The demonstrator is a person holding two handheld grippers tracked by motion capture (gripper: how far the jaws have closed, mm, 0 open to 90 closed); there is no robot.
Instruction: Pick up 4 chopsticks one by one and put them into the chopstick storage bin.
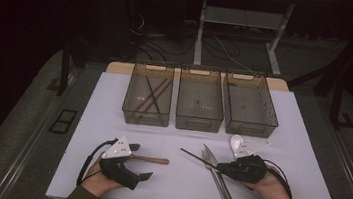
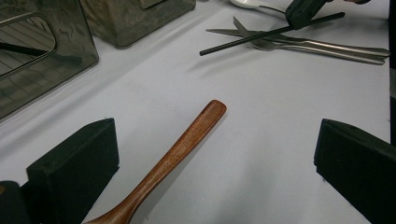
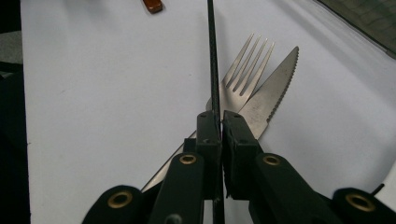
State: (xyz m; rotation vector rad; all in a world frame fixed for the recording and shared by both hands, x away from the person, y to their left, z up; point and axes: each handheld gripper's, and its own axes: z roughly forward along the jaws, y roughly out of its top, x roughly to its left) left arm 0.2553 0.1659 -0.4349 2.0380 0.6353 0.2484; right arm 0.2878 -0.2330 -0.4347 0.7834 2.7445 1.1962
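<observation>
Table (image 1: 114,97): three bins far side, left bin (image 1: 147,100) has chopsticks in it. Left gripper (image 2: 215,154) wide open, wooden spoon (image 2: 173,158) lying between its jaws, untouched. Right gripper (image 3: 220,126) clamped on black chopstick (image 3: 212,56), near right, over fork (image 3: 245,70) and knife (image 3: 273,88).

Three bins (image 1: 200,105) side by side at the table's (image 1: 86,119) far edge; sticks (image 1: 150,96) in the left one. Nearer, at left, a wooden spoon (image 1: 150,159). At right, fork (image 1: 218,181) and knife (image 1: 223,178) side by side, a chopstick (image 1: 198,159) across them, a white spoon (image 1: 236,142) just behind.
</observation>
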